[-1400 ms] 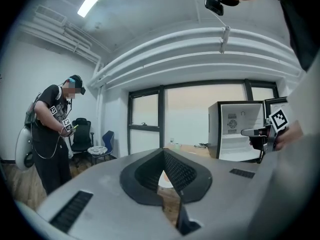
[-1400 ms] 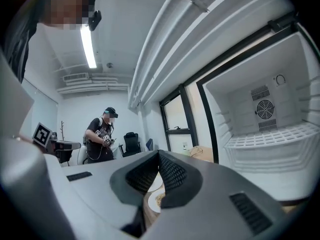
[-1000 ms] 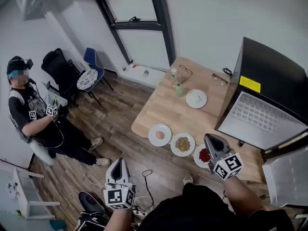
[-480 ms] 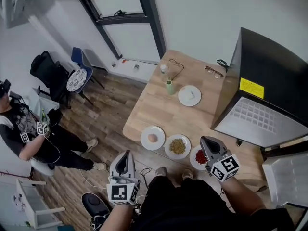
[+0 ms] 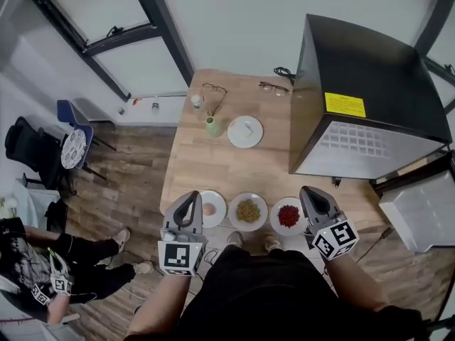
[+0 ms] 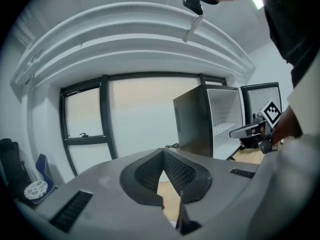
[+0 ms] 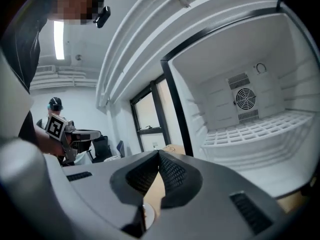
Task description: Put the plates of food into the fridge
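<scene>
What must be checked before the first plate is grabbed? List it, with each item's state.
1. Fridge door open: ok.
2. Wire shelf free: ok, as far as shown.
3. Egg plate, greenish-food plate and red-food plate at the table edge nearest the person: ok.
4. Left gripper and right gripper empty: ok.
5. Jaws apart to take a plate rim: not ok, both shut.

left plate (image 5: 213, 209) half hidden behind left gripper (image 5: 190, 197), foods (image 5: 248, 210) too small to name, fridge door (image 5: 416, 219) cut by right edge
</scene>
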`<state>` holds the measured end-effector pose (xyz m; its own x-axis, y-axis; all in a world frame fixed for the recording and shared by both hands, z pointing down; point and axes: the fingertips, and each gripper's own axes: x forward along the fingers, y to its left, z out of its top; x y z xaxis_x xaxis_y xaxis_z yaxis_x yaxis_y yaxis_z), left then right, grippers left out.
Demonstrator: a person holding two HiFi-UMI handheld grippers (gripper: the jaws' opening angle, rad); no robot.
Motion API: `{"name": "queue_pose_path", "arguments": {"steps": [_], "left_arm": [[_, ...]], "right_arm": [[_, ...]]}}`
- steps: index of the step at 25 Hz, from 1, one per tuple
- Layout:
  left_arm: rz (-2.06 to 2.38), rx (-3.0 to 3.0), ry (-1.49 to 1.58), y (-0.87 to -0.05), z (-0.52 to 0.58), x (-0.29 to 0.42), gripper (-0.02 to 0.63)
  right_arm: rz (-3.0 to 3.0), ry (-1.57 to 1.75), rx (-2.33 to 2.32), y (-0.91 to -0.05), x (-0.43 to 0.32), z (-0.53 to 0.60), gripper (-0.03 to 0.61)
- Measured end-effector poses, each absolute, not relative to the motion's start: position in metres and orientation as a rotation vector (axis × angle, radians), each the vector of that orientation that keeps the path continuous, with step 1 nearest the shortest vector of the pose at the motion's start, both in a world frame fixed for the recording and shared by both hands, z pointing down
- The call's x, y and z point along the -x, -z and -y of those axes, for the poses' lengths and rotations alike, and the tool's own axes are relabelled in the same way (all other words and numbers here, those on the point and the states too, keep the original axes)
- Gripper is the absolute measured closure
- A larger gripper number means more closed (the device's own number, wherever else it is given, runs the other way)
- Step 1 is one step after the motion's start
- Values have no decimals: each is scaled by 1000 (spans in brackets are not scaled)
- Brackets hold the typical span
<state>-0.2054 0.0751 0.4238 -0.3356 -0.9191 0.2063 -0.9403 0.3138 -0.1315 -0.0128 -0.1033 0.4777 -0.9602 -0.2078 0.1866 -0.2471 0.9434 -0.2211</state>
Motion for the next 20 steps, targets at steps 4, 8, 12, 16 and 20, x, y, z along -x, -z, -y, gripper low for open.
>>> {"name": "queue_pose_path", "arguments": {"steps": [4,8,12,16,20], "left_arm": [[2390,-1892,-284,-421,-54,220,611],[2312,-2041,-284,-429,-31,229,611],[2167,-2160,-288,-446,-30,225,611],[2042,-2234,-278,-467,-24,216,611],[1940,-2332,-300,-474,-20,208,611]], "right_arm": [[2922,-359,-520,-469,1,104,557],[2908,-334,-723,-465,-12,107,557],[2853,-423,-921,-470,-31,81,557],[2734,-562,-1145,-507,-60,66,557],[2567,-849,-1262,-567,-79,35,557]]}}
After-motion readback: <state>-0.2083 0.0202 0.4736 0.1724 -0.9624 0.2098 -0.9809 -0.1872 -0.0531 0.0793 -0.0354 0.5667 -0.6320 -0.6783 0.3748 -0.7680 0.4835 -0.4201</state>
